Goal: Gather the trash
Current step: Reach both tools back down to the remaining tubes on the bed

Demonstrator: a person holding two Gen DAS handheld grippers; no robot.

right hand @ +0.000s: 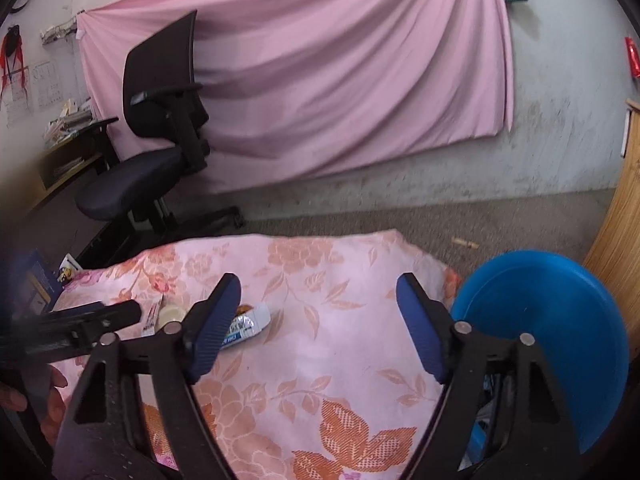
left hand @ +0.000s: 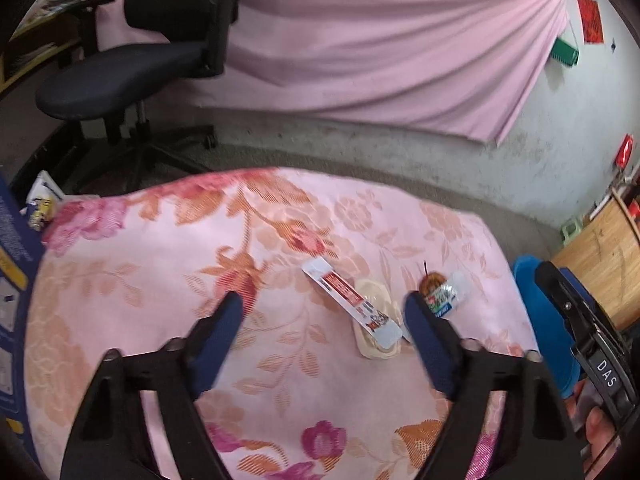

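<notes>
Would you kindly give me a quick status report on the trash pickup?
Left tongs open, empty, over flat wrapper. Right tongs open, empty. Crumpled packet on floral cloth, blue bin at right. Nothing blocking.

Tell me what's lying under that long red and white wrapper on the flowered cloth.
The wrapper lies across a pale, cream-coloured flat piece, which rests on the flowered cloth. Only its edges show at either side; its middle is covered, so what it is cannot be told.

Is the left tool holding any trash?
No, the left tool is open and empty, hovering above the wrapper on the flowered cloth.
</notes>
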